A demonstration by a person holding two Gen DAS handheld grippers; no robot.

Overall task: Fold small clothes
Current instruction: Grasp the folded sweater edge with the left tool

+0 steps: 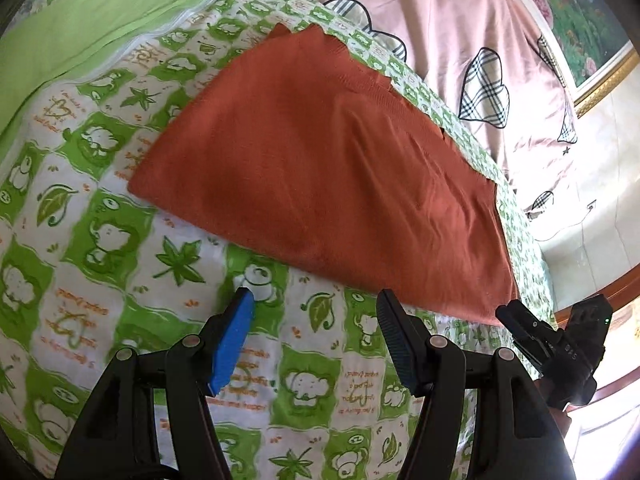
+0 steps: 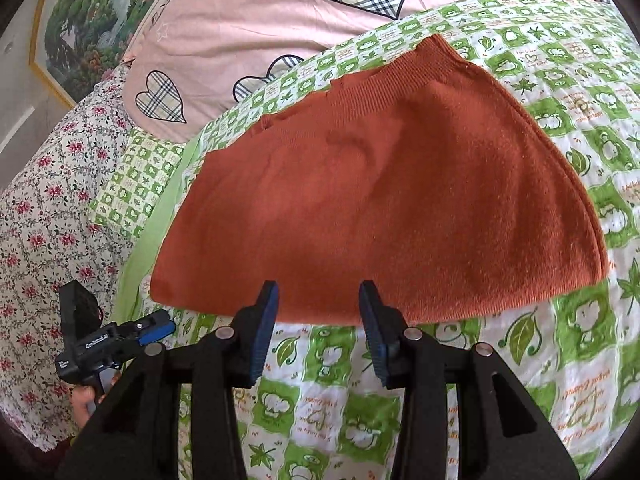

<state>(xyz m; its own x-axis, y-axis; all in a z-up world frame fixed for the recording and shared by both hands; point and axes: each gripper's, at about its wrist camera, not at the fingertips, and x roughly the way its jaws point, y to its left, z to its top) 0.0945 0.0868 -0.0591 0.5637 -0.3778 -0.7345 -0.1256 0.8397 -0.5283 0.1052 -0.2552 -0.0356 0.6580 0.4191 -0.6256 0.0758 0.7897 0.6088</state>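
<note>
Lying across a bed point(image 1: 100, 264) in a green-and-white printed cover: a folded rust-orange garment point(image 1: 320, 184), flat, near a pink quilt point(image 1: 460, 20). Hovering short of its near edge, jaws wide and empty: left gripper point(image 1: 316, 304); likewise right gripper point(image 2: 318, 292), tips just reaching the hem. Showing only in the right wrist view: floral fabric point(image 2: 44, 216) beside the bed.

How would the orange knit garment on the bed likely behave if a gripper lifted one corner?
The orange garment would probably droop limply: it lies flat with soft wrinkles. Its fuzzy knit should grip well. It looks light, so it may drag across the bedspread.
</note>
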